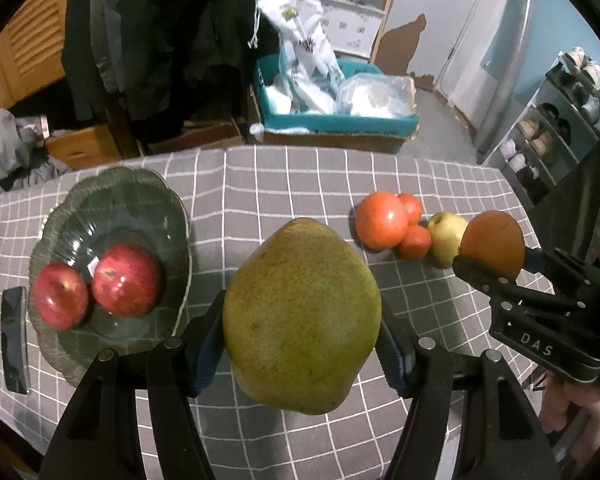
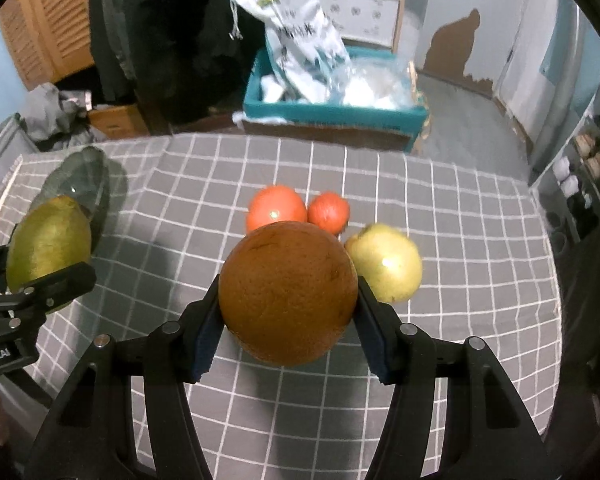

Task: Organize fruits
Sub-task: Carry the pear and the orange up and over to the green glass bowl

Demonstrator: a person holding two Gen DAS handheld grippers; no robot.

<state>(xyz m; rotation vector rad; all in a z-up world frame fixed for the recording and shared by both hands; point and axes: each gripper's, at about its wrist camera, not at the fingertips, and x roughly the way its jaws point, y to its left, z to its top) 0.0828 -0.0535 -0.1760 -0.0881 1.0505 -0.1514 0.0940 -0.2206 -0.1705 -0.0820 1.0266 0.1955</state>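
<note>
At the centre of the left wrist view, the left tongs (image 1: 302, 332) grip a large green pear (image 1: 300, 316) between their pads, lifted clear of the grey checked surface (image 1: 260, 184). Left of it, a dark green plate (image 1: 112, 216) holds two red apples (image 1: 96, 284). Toward the right edge, the right tongs (image 2: 288, 320) are clamped on a brown-orange orange (image 2: 288, 292). Behind it on the cloth lie three small red-orange fruits (image 1: 392, 222) and, touching them, a yellow apple (image 2: 384, 268).
</note>
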